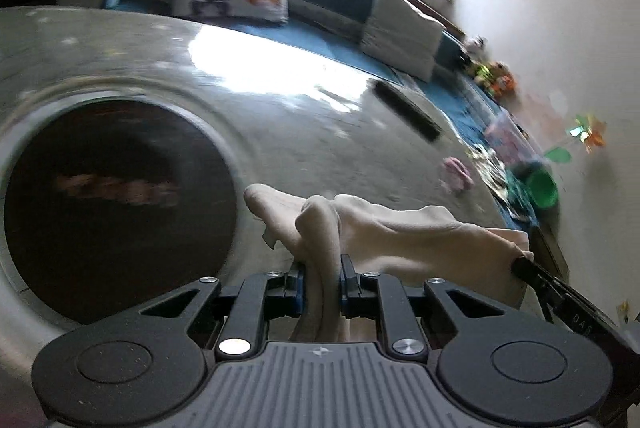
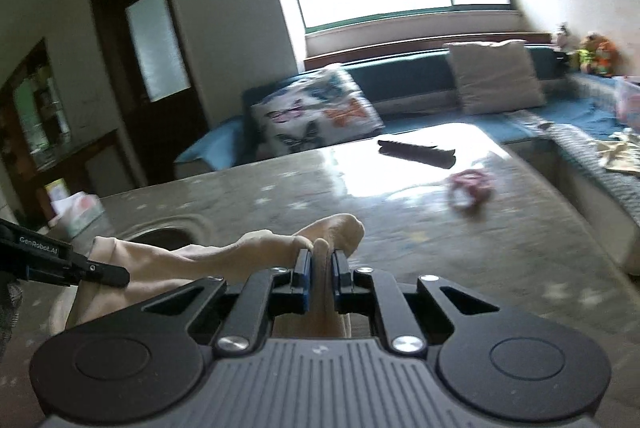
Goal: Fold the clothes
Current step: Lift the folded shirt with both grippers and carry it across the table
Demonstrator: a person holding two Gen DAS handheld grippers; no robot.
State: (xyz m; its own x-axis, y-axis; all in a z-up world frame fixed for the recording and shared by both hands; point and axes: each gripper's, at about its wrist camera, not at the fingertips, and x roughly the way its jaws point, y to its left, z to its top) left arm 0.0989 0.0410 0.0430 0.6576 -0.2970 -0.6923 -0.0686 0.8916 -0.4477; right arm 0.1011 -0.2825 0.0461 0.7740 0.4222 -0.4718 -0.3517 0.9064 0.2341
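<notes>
1. Above the grey table (image 2: pixel 460 240), both tools hold one beige garment (image 1: pixel 400 228); the left gripper (image 1: pixel 322 268) is clamped on a bunched fold of it; the right gripper (image 2: pixel 318 260) is likewise clamped on another fold; the cloth spans between the two and hangs just over the table's near part.
2. Table edges: the far edge runs along the blue sofa (image 2: pixel 420 76); the right edge meets a sofa section beside it; the surface between the garment and the far edge is mostly bare and glossy with window glare.
3. Items on the table: a dark flat bar-shaped object (image 2: pixel 416 150) near the far edge; a small pink item (image 2: pixel 468 188) between that object and the garment, toward the right edge.
4. Recess: a round dark opening (image 1: pixel 116 204) is set into the table, left of the garment; a blurred orange-brown patch shows within; its nature cannot be determined.
5. Beyond the far edge: a butterfly-print cushion (image 2: pixel 316 116) and a pale cushion (image 2: pixel 496 76) rest on the sofa.
</notes>
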